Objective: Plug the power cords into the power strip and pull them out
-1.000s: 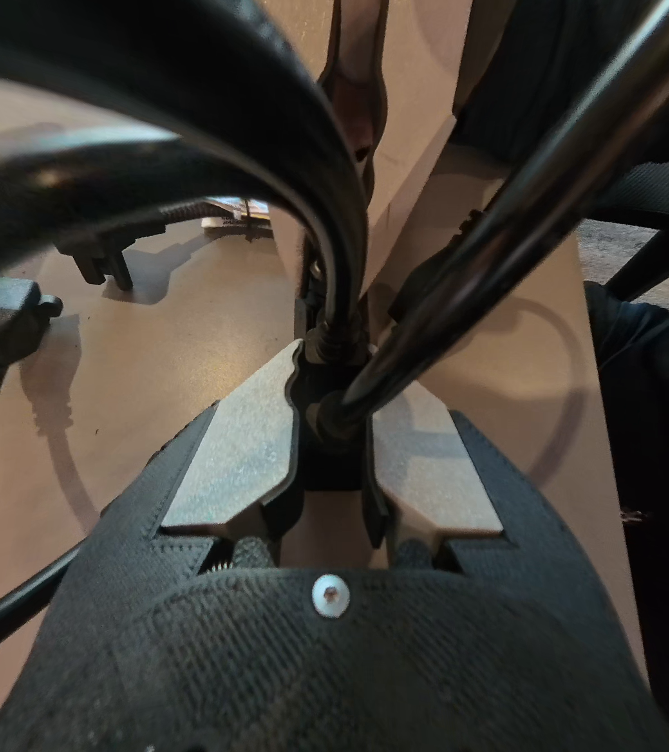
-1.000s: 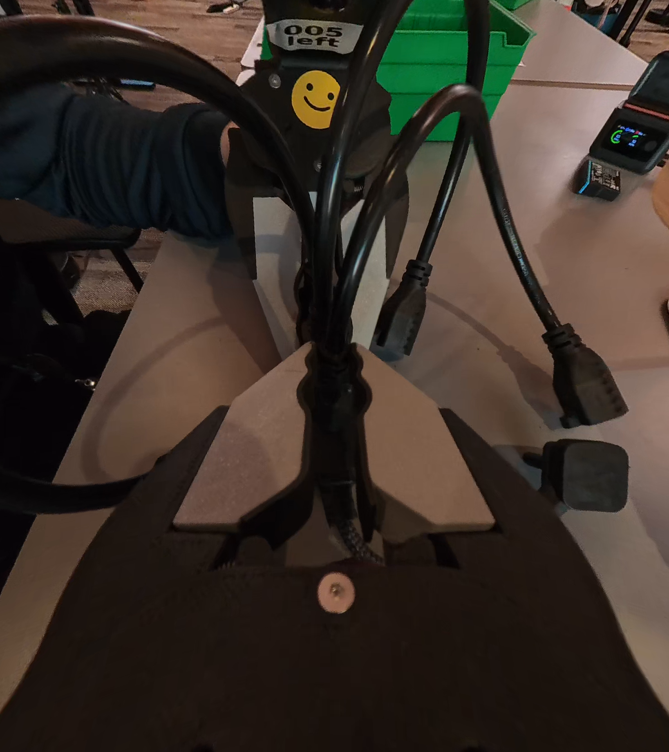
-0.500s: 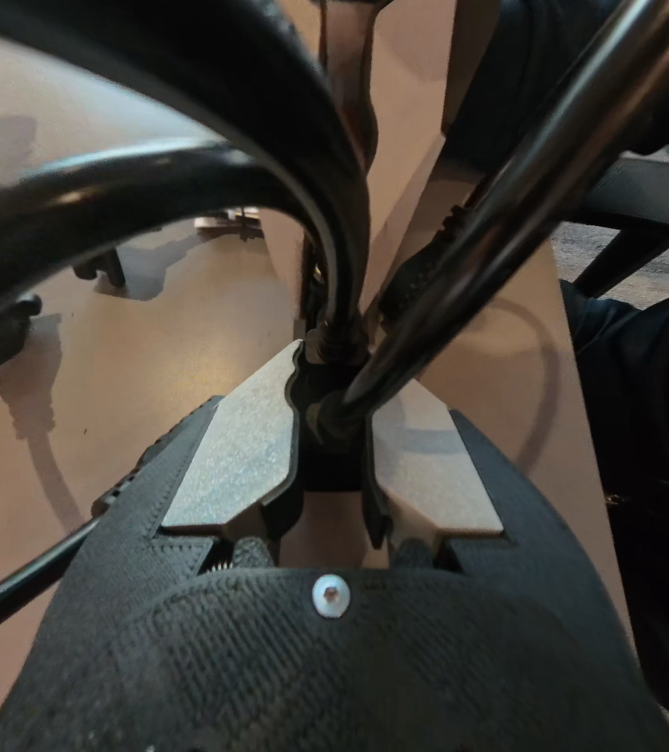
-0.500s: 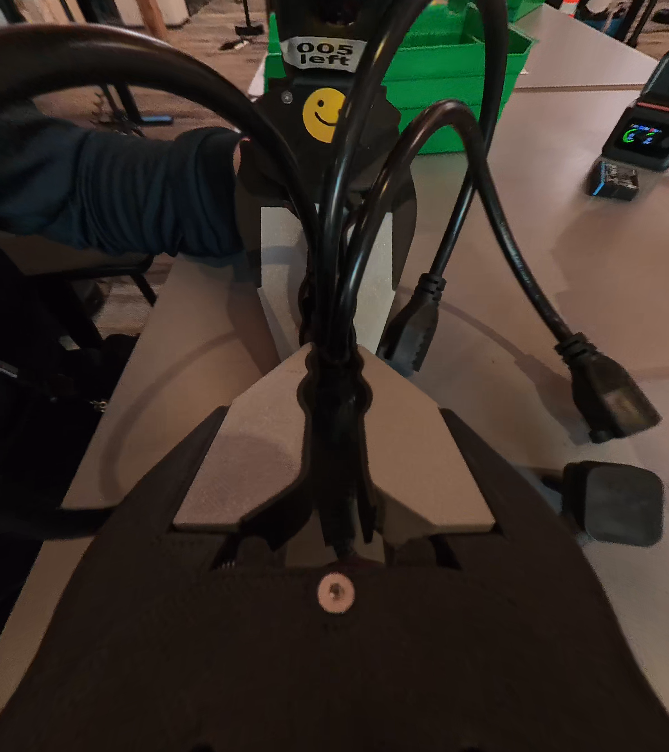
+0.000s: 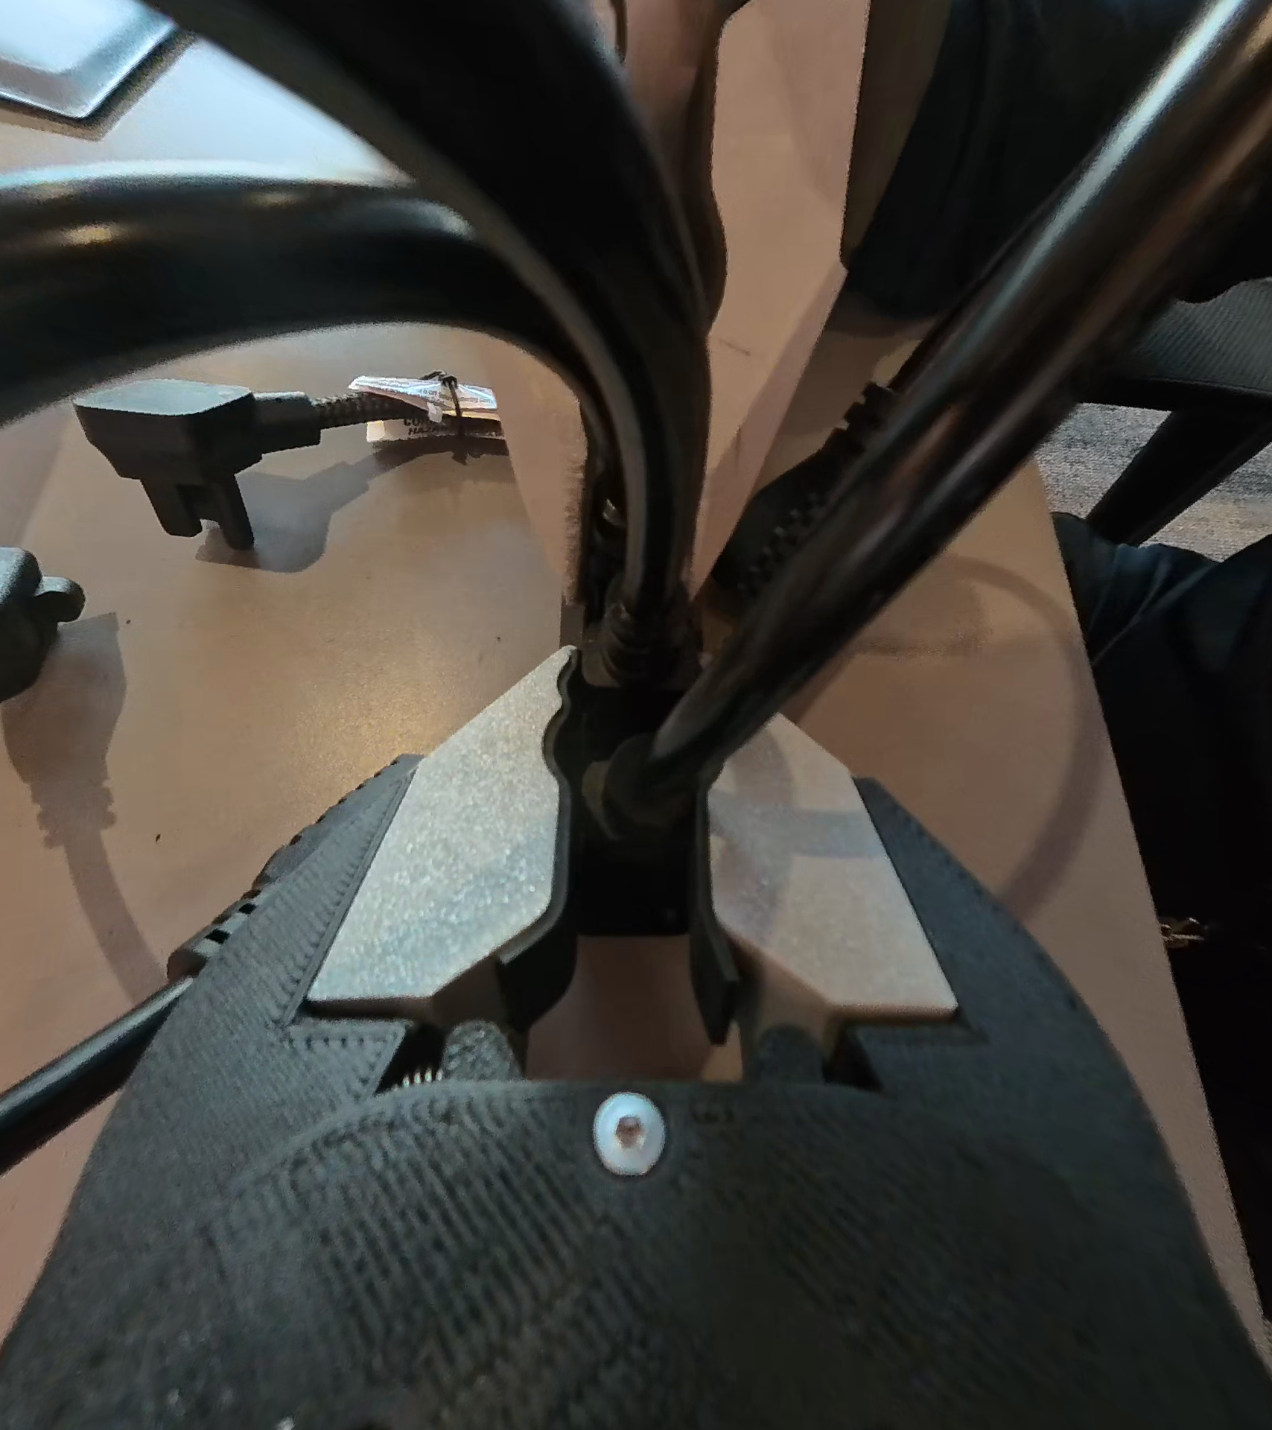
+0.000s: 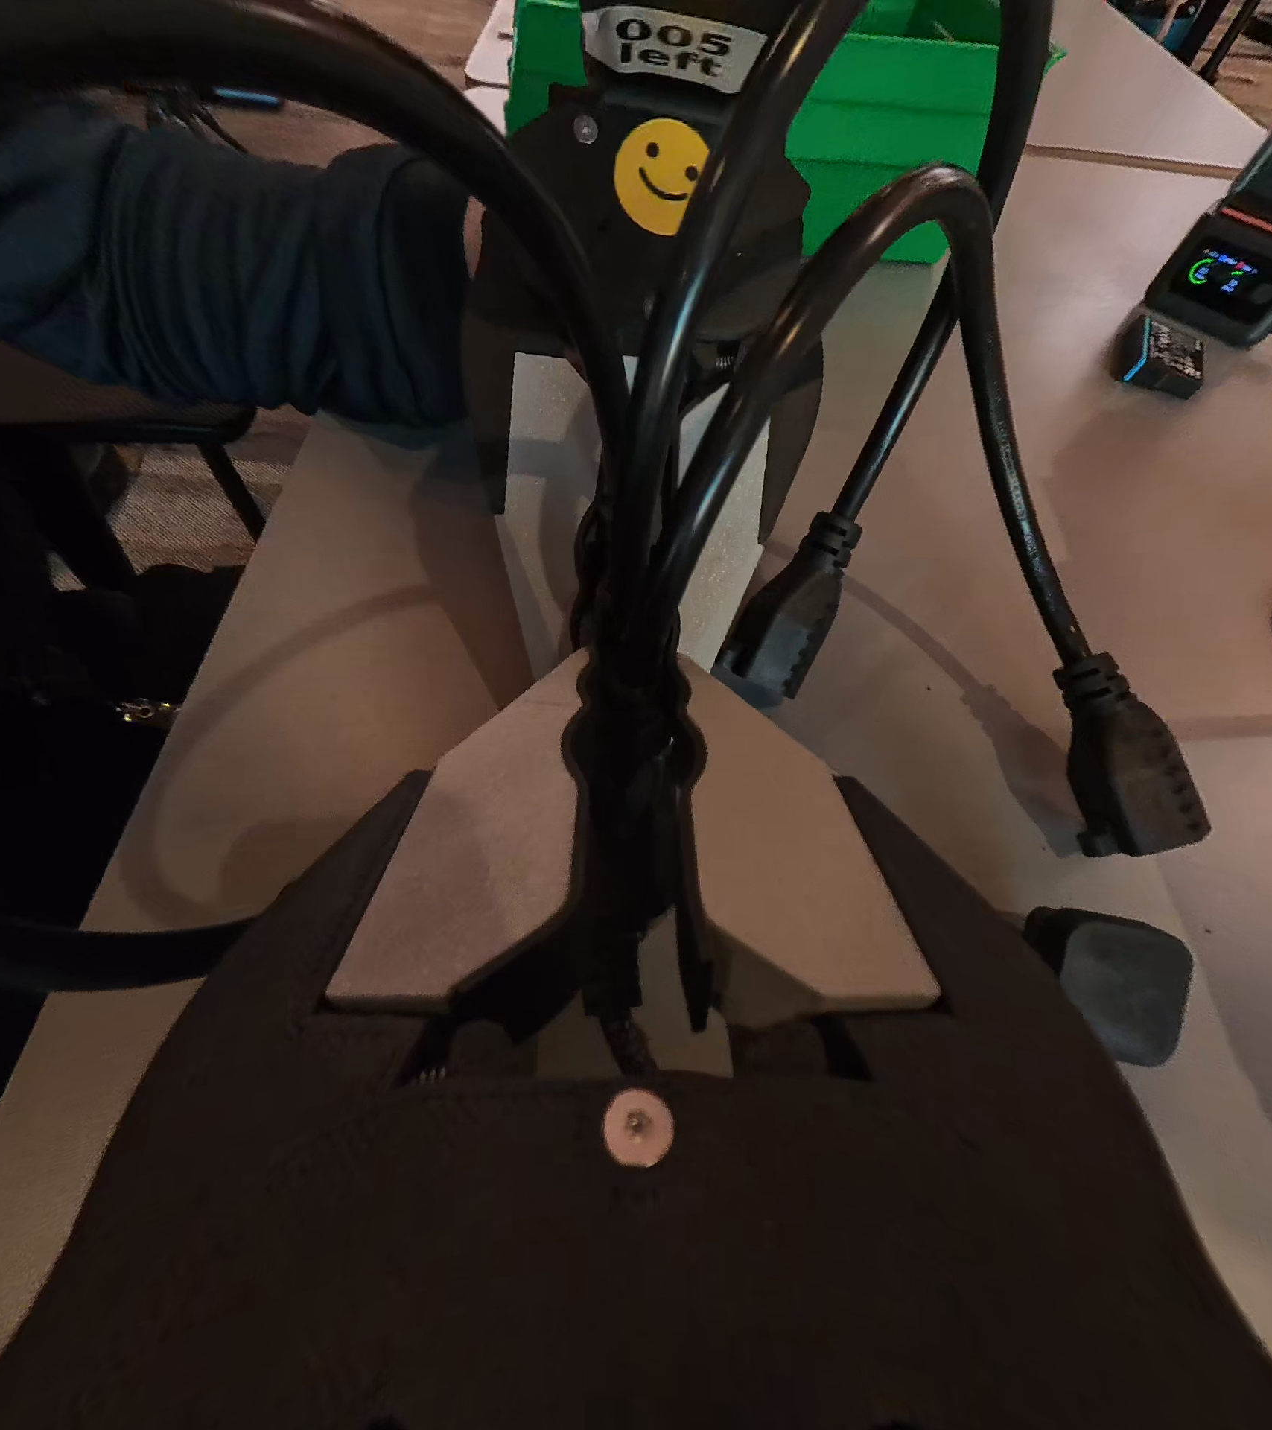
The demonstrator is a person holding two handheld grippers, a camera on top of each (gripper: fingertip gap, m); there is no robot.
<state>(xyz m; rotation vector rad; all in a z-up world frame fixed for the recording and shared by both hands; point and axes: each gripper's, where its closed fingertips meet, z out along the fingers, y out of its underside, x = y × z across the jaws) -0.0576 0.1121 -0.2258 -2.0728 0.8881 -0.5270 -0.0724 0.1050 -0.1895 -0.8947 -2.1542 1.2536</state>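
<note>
Gripping the power strip (image 5: 625, 867) end to end, we keep it off the table (image 5: 323, 720): left gripper (image 5: 629, 743) nearly closed on one end, right gripper (image 6: 637, 743) nearly closed on the other, probably to steady it. Cords (image 6: 695, 333), glossy round black rubber, rise from the strip. Right of the strip, ribbed connectors (image 6: 1136, 774) dangle; a matte squarish plug (image 6: 1113, 983) lies loose.

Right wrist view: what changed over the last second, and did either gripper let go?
Neither let go. The right gripper and left gripper stay shut on the black power strip between them. The loose cord ends swung slightly, and the flat plug sits a little lower in frame. The green bin stayed put.
</note>
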